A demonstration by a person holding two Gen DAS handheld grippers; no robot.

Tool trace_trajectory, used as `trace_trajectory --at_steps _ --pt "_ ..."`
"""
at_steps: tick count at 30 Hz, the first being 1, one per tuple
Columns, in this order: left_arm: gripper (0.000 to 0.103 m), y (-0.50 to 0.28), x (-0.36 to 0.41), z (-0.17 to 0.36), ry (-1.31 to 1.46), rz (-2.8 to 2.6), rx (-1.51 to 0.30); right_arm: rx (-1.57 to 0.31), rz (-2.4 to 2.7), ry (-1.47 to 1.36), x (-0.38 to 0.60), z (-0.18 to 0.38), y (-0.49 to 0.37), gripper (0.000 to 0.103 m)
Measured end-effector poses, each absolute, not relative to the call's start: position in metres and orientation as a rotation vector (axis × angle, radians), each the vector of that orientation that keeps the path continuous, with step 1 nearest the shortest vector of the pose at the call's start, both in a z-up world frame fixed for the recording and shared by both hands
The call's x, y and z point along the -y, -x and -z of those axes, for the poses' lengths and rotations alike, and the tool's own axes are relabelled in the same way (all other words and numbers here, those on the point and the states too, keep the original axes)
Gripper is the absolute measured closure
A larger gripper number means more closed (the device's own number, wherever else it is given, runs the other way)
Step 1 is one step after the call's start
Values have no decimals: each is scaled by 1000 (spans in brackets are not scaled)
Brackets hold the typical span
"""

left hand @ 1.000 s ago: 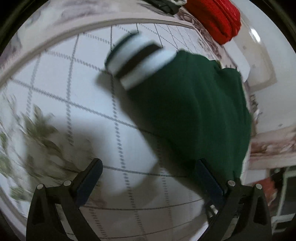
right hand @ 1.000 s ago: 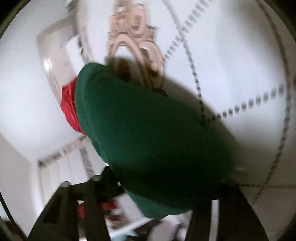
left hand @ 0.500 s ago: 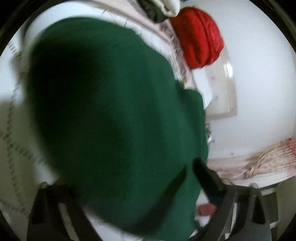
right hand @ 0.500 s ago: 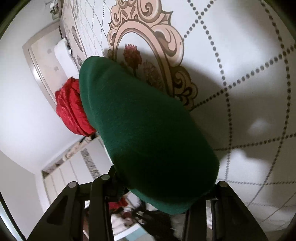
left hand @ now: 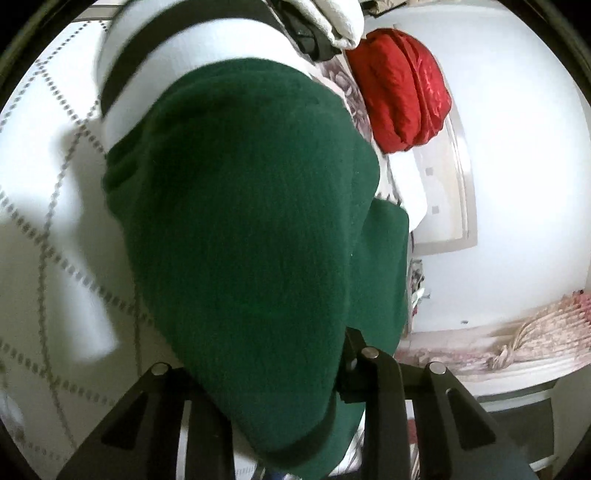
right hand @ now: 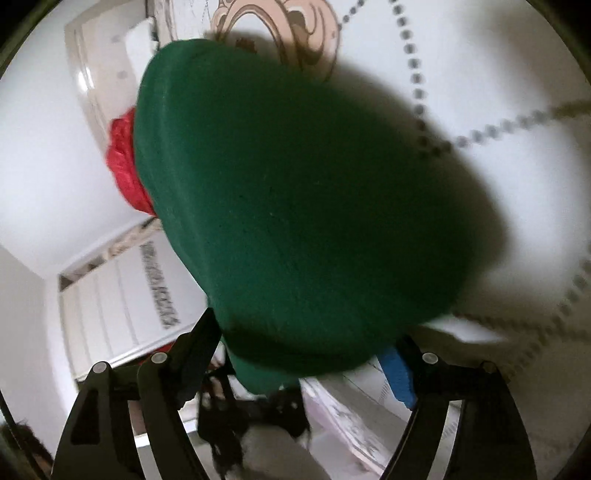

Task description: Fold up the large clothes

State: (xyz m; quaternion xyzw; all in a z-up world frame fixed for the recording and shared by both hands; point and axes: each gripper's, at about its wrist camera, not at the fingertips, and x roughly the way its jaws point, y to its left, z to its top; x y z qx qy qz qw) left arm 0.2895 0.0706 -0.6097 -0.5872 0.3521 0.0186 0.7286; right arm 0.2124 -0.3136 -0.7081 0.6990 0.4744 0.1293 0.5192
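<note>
A dark green sweater [left hand: 251, 229] with a white and black striped band [left hand: 192, 48] fills the left wrist view. My left gripper [left hand: 269, 362] is closing, and its narrow jaws pinch a fold of the green fabric that bulges over the left finger. In the right wrist view the same green sweater [right hand: 295, 192] hangs over a white bedspread [right hand: 517, 55]. My right gripper [right hand: 306, 328] is opening. Its fingers stand wide on either side of the sweater's lower edge, and the blue pad [right hand: 397, 373] is bare, off the cloth.
A red bundle [left hand: 402, 88] lies at the far side of the bed, also seen as the red bundle [right hand: 123, 158]. Folded white cloth [left hand: 332, 18] sits beside it. The bedspread [left hand: 44, 221] has a dotted diamond pattern. A white wardrobe [right hand: 110, 295] stands beyond.
My left gripper swung from the bare bedspread onto the sweater and its jaws closed on the fabric. My right gripper's jaws spread apart and let go of the green cloth.
</note>
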Motion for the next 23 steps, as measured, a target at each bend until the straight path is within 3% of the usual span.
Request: trace_trajectory --at_steps 4,5,6,8,14,20,23 --pt "78 -275 -68 615 1272 -34 -799 -1040 -319 -1686 307 710 -257 20" --pt "78 -274 -69 618 1273 -39 -799 -1008 -309 -1695 307 709 -262 29" --pt "78 -272 -71 619 1279 -43 -796 -1002 -310 -1686 306 709 -267 56" --pt "78 -268 -74 619 1277 -53 -801 -1036 -324 -1650 304 707 -274 67" --pt "77 -224 -63 612 1279 -43 -870 -1123 -294 -1621 311 680 -256 70" --pt "49 -212 -60 653 1388 -65 -846 -1212 -225 -1666 314 680 -212 70" --pt "48 -224 -61 654 1348 -62 -798 -1226 -227 -1665 310 678 -214 70"
